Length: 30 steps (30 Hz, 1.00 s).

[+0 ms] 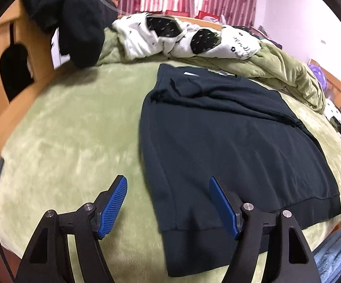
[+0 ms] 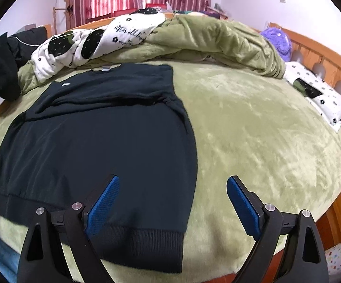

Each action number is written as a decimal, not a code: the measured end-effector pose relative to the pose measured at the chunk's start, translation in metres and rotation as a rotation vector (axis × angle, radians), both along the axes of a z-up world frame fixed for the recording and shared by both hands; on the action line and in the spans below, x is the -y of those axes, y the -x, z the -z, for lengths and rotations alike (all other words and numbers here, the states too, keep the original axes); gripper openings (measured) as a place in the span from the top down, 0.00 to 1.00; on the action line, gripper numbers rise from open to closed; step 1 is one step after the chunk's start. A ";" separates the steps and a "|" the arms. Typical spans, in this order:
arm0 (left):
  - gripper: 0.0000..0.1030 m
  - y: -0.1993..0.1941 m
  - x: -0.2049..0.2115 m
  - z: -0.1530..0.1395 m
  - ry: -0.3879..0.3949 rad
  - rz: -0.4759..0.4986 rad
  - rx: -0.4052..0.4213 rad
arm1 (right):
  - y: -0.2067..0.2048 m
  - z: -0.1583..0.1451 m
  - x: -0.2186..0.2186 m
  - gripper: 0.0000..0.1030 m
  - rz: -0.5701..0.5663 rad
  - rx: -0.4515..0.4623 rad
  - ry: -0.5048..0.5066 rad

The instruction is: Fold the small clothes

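A dark navy sweatshirt (image 1: 229, 146) lies flat on a green plush bed (image 1: 76, 129), sleeves already folded across its upper body, so the side folds look done and the lengthwise fold remains. Its long axis runs from the ribbed hem (image 2: 132, 238), nearest both cameras, away to the collar by the rumpled bedding. The left tongs (image 1: 168, 202) and right tongs (image 2: 172, 202) hover spread apart over the hem corners, gripping nothing.
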<state>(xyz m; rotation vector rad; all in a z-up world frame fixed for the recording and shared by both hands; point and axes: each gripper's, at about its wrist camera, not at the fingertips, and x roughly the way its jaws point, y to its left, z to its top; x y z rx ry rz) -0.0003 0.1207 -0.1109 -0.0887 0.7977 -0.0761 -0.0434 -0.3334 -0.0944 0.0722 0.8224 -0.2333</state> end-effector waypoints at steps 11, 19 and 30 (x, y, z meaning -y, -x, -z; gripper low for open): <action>0.33 -0.020 -0.008 0.044 0.104 -0.036 -0.124 | -0.012 0.046 0.025 0.33 0.016 -0.090 -0.090; 0.37 -0.041 0.006 0.057 0.058 -0.062 -0.136 | -0.032 0.077 0.031 0.38 0.036 -0.123 -0.140; 0.93 -0.033 0.023 0.048 0.002 -0.030 -0.081 | -0.044 0.078 0.023 0.92 -0.007 -0.087 -0.140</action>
